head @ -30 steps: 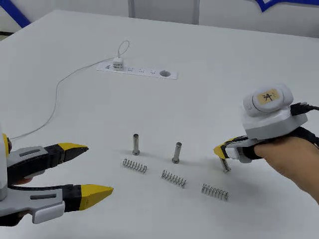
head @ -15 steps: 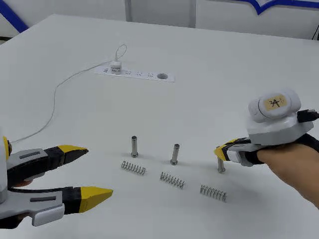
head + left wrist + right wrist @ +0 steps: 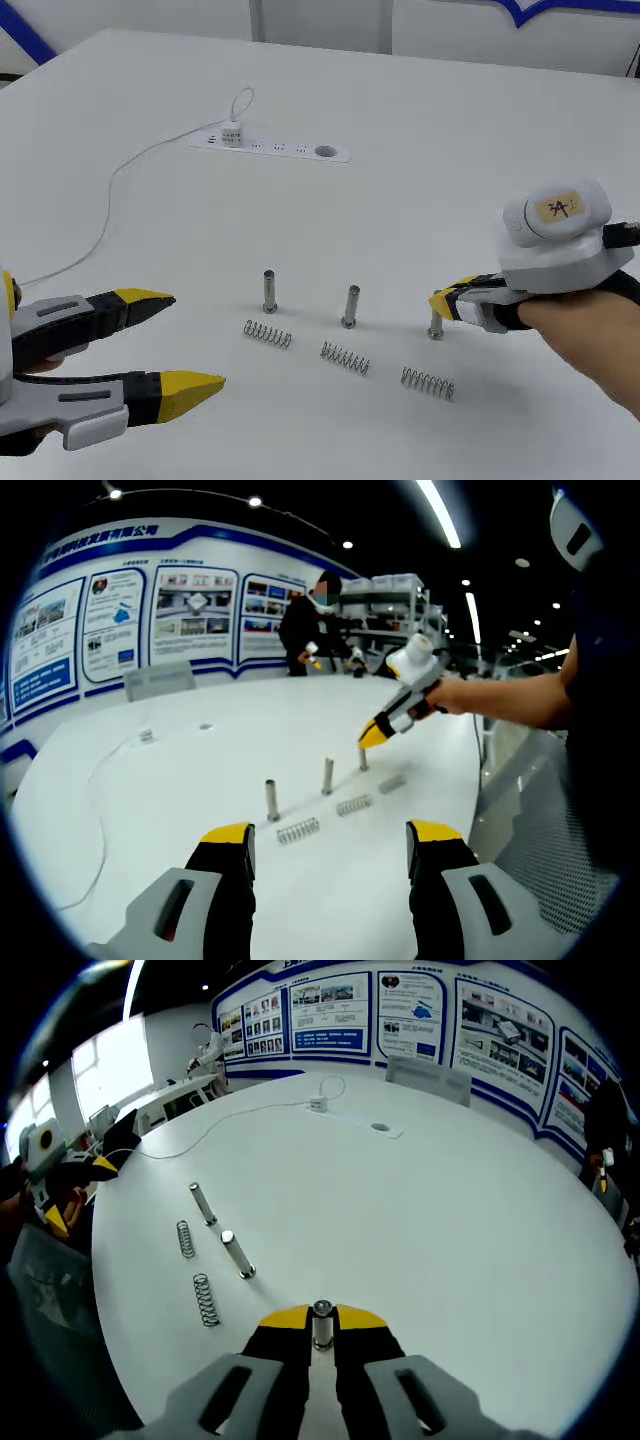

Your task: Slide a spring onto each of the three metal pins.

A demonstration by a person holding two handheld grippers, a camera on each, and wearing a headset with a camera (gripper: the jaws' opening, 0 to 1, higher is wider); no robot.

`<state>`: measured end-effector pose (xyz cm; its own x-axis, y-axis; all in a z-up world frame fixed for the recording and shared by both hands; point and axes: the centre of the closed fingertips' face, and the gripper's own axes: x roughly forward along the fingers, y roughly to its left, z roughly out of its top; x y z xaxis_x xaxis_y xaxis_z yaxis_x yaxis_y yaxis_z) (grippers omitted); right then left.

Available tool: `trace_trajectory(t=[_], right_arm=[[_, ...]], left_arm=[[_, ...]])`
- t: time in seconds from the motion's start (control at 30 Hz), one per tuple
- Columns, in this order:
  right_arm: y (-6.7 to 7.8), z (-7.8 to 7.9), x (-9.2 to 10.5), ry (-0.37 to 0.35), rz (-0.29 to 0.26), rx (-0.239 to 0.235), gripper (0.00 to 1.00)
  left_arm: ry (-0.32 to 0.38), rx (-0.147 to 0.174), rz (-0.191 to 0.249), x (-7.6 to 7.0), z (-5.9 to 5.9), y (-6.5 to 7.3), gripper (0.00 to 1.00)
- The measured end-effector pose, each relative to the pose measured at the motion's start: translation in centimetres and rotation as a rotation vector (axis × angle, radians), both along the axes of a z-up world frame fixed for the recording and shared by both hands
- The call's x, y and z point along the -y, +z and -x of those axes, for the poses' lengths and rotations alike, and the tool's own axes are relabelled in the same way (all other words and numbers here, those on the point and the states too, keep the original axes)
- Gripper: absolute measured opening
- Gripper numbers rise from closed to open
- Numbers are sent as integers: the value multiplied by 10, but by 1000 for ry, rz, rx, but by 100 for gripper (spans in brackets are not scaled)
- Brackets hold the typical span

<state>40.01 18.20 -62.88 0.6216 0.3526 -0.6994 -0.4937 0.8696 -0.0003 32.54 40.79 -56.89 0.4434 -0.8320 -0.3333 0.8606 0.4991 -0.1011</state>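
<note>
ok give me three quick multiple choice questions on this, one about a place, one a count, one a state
1. Where is the right claw? A at the left-end pin B at the right-end pin of the row C at the middle pin
2. How many springs lie on the table? A two B five C three
3. The left claw is: A open and empty B shut on a spring C shut on a pin
B, its tips flank that pin in the right gripper view; C, one lies before each pin; A, a wide gap shows between its tips.
</note>
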Motion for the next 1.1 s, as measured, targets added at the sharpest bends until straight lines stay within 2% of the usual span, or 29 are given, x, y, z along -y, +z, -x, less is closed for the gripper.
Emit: trace_trajectory(t=[0.27,1.1], right_arm=[[3,0,-1,11,-3,19,9],[4,4,-2,28,-9,18,11]], left_arm=[[3,-2,0,-1,0,0,63],[-5,-1,-4,2,1,2,63]])
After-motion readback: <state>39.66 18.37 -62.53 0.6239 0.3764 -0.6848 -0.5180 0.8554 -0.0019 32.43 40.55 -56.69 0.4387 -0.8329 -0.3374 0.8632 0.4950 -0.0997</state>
